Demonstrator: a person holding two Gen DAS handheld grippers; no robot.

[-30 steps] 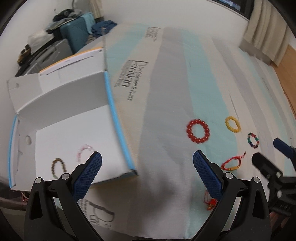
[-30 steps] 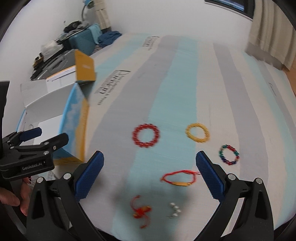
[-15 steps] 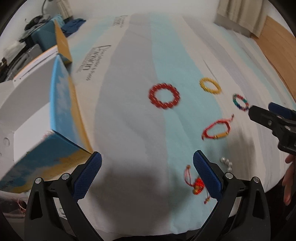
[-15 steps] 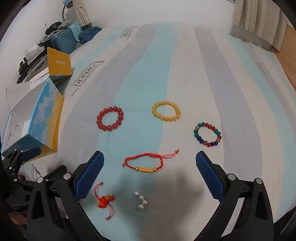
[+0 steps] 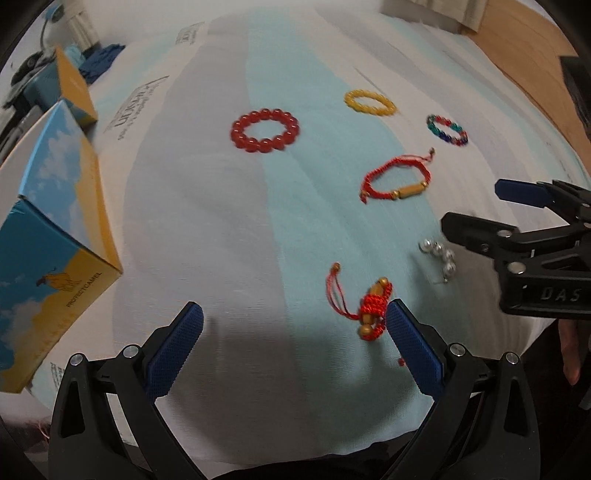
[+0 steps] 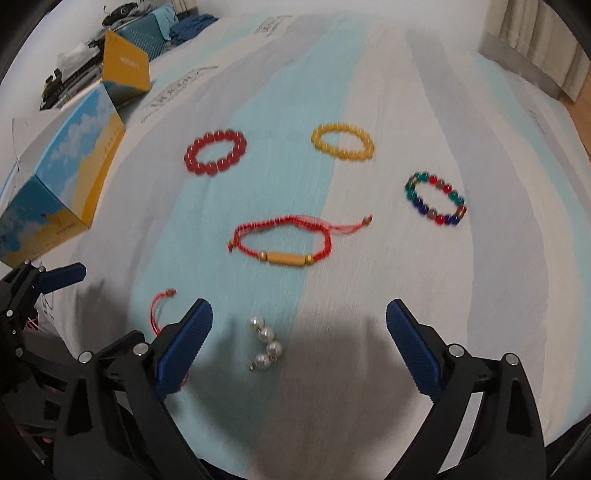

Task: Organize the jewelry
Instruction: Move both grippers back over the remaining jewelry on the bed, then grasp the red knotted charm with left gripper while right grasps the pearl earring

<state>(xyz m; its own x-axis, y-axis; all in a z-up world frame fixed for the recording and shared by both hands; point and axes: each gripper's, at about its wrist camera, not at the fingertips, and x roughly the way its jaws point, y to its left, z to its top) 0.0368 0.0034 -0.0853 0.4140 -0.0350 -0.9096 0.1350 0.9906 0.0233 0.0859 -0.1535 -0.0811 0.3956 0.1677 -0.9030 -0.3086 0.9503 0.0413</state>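
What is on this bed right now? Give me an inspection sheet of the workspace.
Surface: striped bedsheet, printed lettering.
Job's things: red bead bracelet, yellow bead bracelet, multicolour bead bracelet, red cord bracelet, red knotted charm, pearl piece; blue-and-yellow box at left.
Clutter: suitcase and clothes beyond the bed.
Grippers: left gripper and right gripper, jaws open, empty.
Cables: nothing seen.
Surroundings: curtain, wooden floor.
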